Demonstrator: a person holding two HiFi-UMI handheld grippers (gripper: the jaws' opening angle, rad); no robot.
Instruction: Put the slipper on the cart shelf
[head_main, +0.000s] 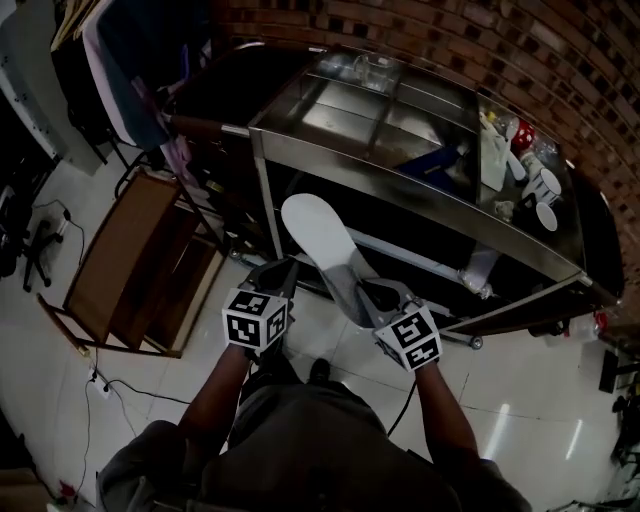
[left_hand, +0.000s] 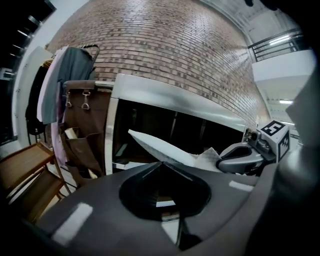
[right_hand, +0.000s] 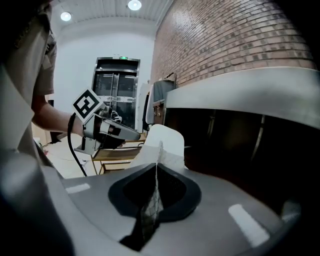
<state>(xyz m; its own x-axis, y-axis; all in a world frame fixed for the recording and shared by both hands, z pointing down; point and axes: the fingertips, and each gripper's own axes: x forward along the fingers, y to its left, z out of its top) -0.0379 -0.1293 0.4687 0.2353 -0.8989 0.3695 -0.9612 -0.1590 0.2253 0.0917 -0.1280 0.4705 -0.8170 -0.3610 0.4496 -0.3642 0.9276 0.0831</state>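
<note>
A white slipper (head_main: 318, 238) hangs in the air in front of the steel cart (head_main: 262, 135), its toe pointing at the dark opening under the top shelf. My right gripper (head_main: 362, 292) is shut on the slipper's heel end; its waffle-textured fabric (right_hand: 152, 200) is pinched between the jaws of that gripper (right_hand: 159, 162). My left gripper (head_main: 283, 272) is just left of the slipper, and its jaws (left_hand: 161, 163) are shut with nothing between them. The left gripper view shows the slipper (left_hand: 155, 148) edge-on, beyond the jaw tips, with the right gripper (left_hand: 240, 157) behind it.
Cups and small items (head_main: 540, 190) stand at the right end of the cart top. A wooden rack (head_main: 140, 260) stands on the floor to the left, with clothes (head_main: 130, 60) and a brown hanging organizer (left_hand: 85, 125) beside the cart. Cables (head_main: 100, 385) lie on the tiles.
</note>
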